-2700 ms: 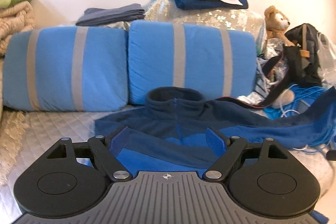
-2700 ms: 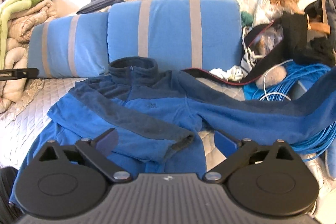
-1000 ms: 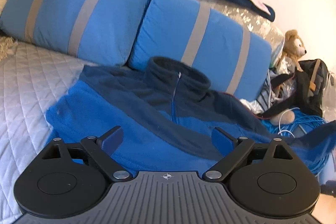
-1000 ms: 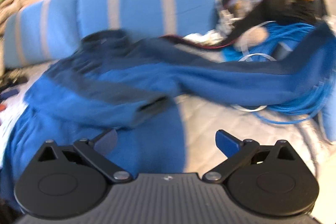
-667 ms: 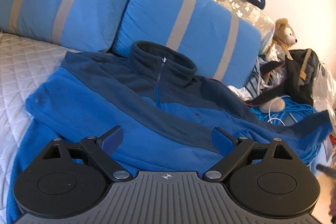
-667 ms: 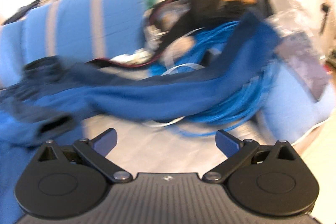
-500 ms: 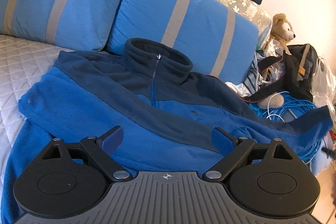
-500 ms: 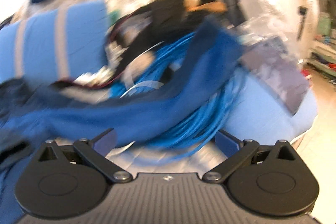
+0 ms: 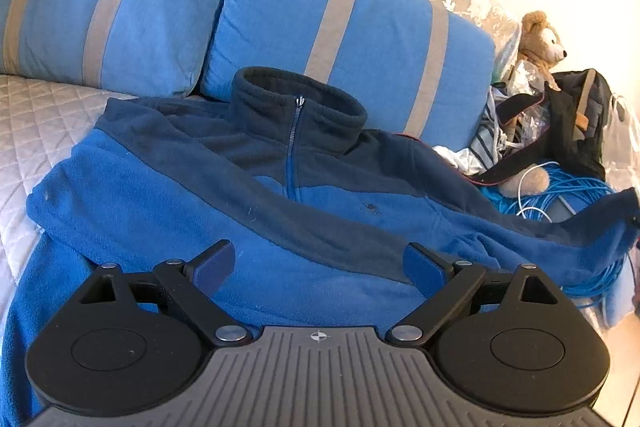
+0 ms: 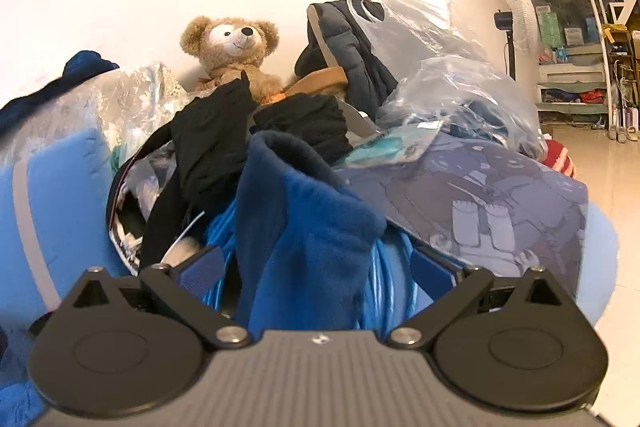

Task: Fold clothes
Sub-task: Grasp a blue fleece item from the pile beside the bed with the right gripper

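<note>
We hold both tools spread wide: the left tool [image 9: 318,263] above a blue fleece [image 9: 248,211], the right tool [image 10: 316,265] around its sleeve [image 10: 304,227].

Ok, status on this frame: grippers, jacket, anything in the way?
Both hand-held grippers open: left over the fleece jacket, right straddling its sleeve end, not shut. Sleeve lies on blue cable; clutter behind.
</note>
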`<state>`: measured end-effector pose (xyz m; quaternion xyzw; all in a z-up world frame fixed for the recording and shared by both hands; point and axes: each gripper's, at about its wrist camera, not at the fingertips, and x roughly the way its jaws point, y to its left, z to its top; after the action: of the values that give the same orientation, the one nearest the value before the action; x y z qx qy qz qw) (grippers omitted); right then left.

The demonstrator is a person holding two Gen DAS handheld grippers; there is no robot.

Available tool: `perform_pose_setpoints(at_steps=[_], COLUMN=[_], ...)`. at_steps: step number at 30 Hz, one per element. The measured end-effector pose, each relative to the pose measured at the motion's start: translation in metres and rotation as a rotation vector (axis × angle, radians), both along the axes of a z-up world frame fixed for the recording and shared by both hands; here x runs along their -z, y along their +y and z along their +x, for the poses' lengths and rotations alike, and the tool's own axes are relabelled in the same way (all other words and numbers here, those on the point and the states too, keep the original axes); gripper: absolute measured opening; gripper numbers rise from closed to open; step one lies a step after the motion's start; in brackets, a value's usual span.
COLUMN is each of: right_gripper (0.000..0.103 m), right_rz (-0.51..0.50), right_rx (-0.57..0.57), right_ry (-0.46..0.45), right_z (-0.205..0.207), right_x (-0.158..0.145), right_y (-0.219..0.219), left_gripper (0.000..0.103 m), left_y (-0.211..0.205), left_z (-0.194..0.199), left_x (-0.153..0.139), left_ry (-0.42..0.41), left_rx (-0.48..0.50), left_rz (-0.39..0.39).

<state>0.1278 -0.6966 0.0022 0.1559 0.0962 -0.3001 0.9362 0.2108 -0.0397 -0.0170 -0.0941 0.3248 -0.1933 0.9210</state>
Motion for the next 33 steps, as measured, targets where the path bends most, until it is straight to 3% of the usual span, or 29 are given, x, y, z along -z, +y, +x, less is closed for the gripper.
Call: perform_pose_setpoints(at_steps=[2,4,5,9,18,20,27,33], right_gripper=[0.094,0.073,0.054,0.029,0.024,0.015,0.015,0.015], right_rz=[0.021,0.075,0.104,0.125,0.107,0.093,-0.049,-0.226], right_rx=[-0.006,0.000,0.006,0.030,-0.017,-0.043,-0.172,-0.286], right_ry=[-0.016,-0.025,-0.030,-0.035,-0.008,-0.014,0.006,0.059], right_z=[0.006,0.009,0.010,0.006,0.006,0.008,0.028,0.047], right_x=[-0.001,-0.001,-0.001,-0.006,-0.044,-0.052,-0.087,-0.095], right_y=[-0.007,-0.016,-0.022,-0.025,0.021,0.030,0.087,0.164], left_gripper=[0.092,0.092,0.092,0.092,0.092,0.092,0.092,0.092], left_y=[0.001,0.002,0.002,0.004,0.006,0.007,0.019,0.032], left_z=[0.000,0.001,0.002,0.001,-0.001,-0.002,-0.003,-0.003], left_x=[0.001,0.002,0.002,-0.001,-0.007,-0.009,-0.014,-0.017], left_ry=[0.005,0.015,0.019,0.014,0.014,0.010,0.020,0.034], left_rx=[-0.004,-0.012,-0.014,-0.018,-0.012,-0.008,-0.017,-0.026], left_rz=[0.003,0.007,0.007,0.001,-0.022,-0.029,-0.058,-0.103])
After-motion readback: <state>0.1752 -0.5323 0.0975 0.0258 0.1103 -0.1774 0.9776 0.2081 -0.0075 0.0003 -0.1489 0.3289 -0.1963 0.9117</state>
